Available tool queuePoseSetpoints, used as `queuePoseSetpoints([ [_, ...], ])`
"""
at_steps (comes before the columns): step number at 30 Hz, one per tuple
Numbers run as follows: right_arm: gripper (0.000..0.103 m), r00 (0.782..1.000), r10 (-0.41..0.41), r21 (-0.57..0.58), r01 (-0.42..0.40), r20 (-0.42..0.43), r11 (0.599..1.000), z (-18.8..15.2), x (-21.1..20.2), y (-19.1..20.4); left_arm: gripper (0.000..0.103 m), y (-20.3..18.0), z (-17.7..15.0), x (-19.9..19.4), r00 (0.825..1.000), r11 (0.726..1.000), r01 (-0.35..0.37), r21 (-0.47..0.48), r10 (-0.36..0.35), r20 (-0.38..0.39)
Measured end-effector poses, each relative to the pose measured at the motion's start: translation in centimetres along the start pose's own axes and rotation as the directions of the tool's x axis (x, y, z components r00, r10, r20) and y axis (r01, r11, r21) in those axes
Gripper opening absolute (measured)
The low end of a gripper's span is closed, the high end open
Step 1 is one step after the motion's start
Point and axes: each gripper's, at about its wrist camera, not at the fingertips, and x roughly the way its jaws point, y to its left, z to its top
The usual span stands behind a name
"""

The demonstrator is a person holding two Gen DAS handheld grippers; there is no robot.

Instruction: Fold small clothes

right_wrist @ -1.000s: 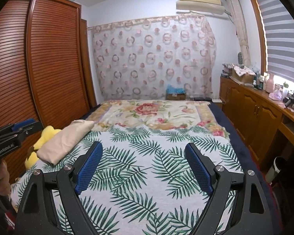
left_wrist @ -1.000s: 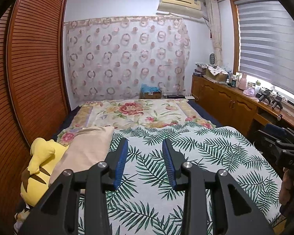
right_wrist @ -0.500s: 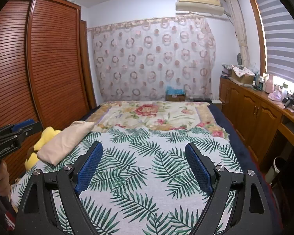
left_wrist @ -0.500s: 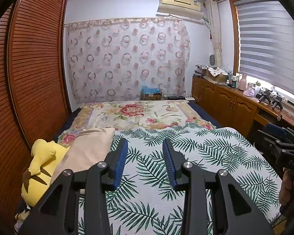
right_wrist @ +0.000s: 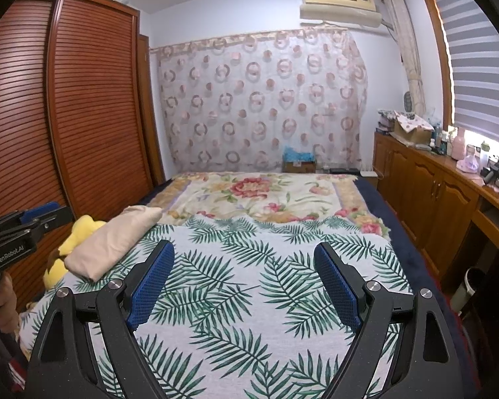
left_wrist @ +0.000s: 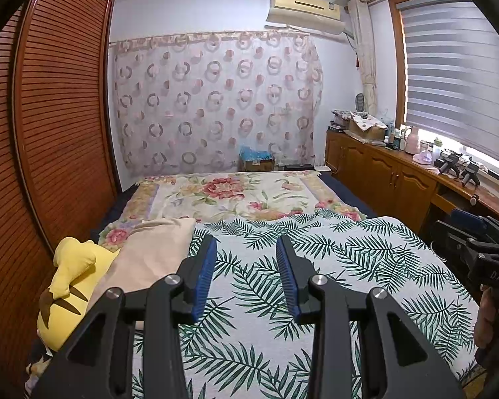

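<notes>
Palm-leaf bedspread [right_wrist: 236, 286] covers near bed, floral blanket [right_wrist: 249, 196] beyond. Beige pillow [left_wrist: 149, 259] lies at its left edge, against yellow plush [left_wrist: 73, 282]. Right gripper [right_wrist: 244, 282] jaws wide apart, empty. Left gripper [left_wrist: 246, 277] jaws narrowly apart, empty. Small clothes not visible in either view.

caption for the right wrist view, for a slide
Open right gripper held above the palm-leaf blanket, nothing between its fingers.

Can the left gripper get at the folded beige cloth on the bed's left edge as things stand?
Probably yes. The left gripper hangs empty with its jaws apart, and the folded beige cloth lies just left of it on the palm-leaf bedspread, nothing between them.
</notes>
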Motion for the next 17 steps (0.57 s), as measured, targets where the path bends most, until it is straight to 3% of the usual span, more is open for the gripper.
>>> queuePoseSetpoints([
  [17, 0.088, 1.0, 0.0, 0.0, 0.0, 0.002, 1.0, 0.12, -0.13, -0.22, 0.036, 0.04, 0.34, -0.16, 1.0, 1.0, -0.001, 0.0, 0.001, 0.003],
])
